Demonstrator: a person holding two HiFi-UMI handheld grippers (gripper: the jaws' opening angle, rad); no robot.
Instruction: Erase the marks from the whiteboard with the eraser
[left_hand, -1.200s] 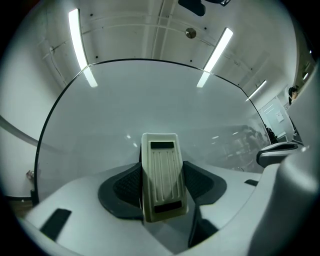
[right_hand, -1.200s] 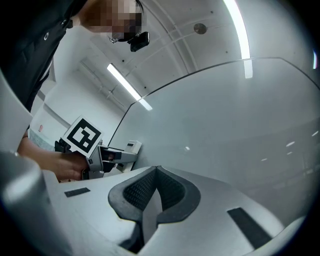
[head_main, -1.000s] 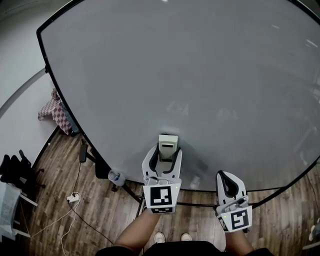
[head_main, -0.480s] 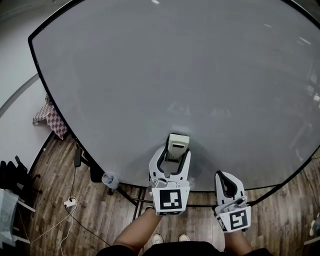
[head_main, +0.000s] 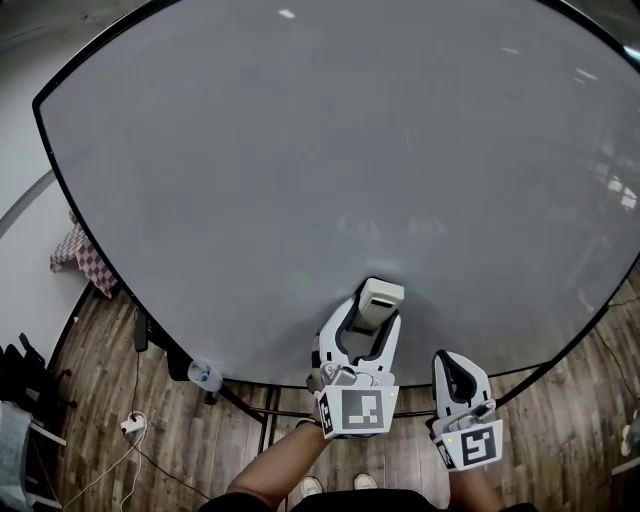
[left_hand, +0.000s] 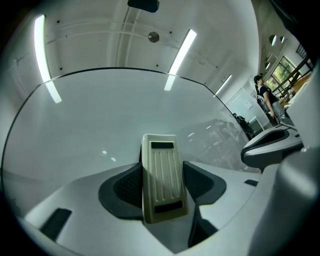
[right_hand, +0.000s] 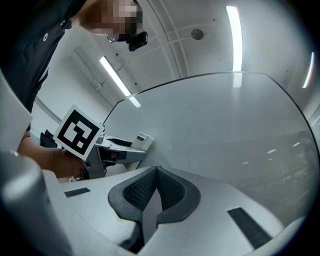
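Cream ribbed eraser (left_hand: 160, 175), pale grey whiteboard (head_main: 330, 160), brown wood floor (head_main: 90, 400)

Cream ribbed eraser (head_main: 381, 301) touches the grey whiteboard (head_main: 300, 150) low down.

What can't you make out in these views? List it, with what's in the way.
- Wiping face of the eraser: the left gripper view shows only its ribbed back in the left claw; contact with the whiteboard cannot be told.
- Marks: the head view has only faint grey patches, too faint to tell from reflections.
- Board's top: cut off by the head view's edge.
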